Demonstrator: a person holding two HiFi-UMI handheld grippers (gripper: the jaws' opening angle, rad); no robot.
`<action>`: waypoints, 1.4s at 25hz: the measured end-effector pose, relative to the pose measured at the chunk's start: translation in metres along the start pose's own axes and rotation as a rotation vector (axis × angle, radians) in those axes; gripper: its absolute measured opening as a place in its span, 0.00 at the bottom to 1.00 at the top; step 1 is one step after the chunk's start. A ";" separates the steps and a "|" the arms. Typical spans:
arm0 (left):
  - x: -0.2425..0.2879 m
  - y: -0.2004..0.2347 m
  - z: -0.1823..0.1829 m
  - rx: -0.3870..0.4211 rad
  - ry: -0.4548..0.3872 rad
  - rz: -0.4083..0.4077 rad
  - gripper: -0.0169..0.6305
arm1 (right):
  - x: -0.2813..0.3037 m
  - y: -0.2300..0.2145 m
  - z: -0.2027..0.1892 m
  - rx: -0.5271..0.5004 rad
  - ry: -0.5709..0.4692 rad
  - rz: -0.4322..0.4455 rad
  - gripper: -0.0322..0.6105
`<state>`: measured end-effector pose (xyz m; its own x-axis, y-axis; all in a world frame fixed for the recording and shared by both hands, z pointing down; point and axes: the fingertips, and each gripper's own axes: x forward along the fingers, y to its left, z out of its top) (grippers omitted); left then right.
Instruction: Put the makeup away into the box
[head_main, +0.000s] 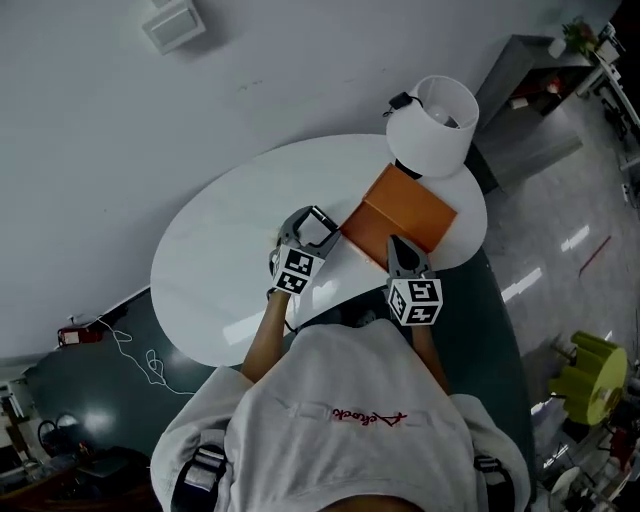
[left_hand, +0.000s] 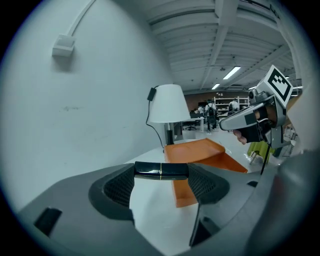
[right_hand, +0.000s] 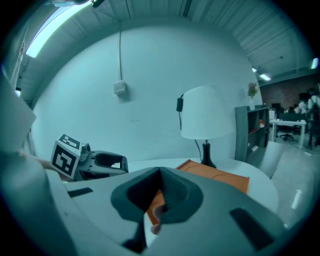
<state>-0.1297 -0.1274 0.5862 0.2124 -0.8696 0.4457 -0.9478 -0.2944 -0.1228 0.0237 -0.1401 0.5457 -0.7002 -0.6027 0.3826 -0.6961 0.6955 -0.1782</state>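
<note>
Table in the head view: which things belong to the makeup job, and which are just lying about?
Job:
black lipstick tube, clamped in the left gripper
orange box
right gripper

Just there:
white lamp
yellow object on the floor

Left hand-held gripper (left_hand: 161, 176) clamps black tube (left_hand: 161, 170); right hand-held gripper (right_hand: 159, 194) jaws seemingly together.

The box (head_main: 402, 214) sits on the table (head_main: 215, 255) at my one o'clock, with the lamp (head_main: 436, 124) behind it. My left gripper (head_main: 316, 226), lipstick (left_hand: 161, 170) between its jaws, hovers at the box's nine o'clock. My right gripper (head_main: 401, 248) is at the box's six.
</note>
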 end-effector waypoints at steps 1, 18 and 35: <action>0.008 -0.010 0.004 0.010 -0.001 -0.026 0.54 | -0.008 -0.009 -0.002 0.011 -0.003 -0.026 0.08; 0.101 -0.170 0.004 0.181 0.120 -0.458 0.54 | -0.123 -0.122 -0.056 0.200 -0.002 -0.389 0.08; 0.118 -0.227 -0.055 0.654 0.341 -0.909 0.54 | -0.113 -0.137 -0.065 0.219 0.043 -0.400 0.08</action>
<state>0.0974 -0.1415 0.7151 0.5798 -0.1117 0.8071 -0.1556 -0.9875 -0.0250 0.2083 -0.1422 0.5858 -0.3653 -0.7871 0.4971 -0.9309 0.3093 -0.1945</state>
